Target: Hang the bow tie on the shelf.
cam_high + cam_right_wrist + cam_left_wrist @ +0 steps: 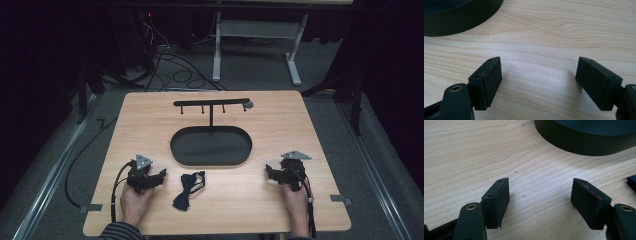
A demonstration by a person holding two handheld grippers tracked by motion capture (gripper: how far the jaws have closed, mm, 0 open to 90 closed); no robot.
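A black bow tie (188,190) lies on the wooden table (150,120) near its front edge, between the two hands. Behind it stands a black oval tray (210,146) with a T-shaped hanger rack (212,104) rising from its far side. My left gripper (150,177) rests on the table left of the bow tie, jaws wide apart over bare wood (540,192). My right gripper (272,173) rests at the front right, also open with nothing between its fingers (539,75). The tray's wall (584,142) shows ahead of the left gripper, and the tray's wall (456,22) ahead of the right.
A dark corner of the bow tie (632,181) peeks in at the right edge of the left gripper view. Cables (175,75) and a white table frame (257,45) lie on the floor beyond the table. Bare wood spans both sides of the tray.
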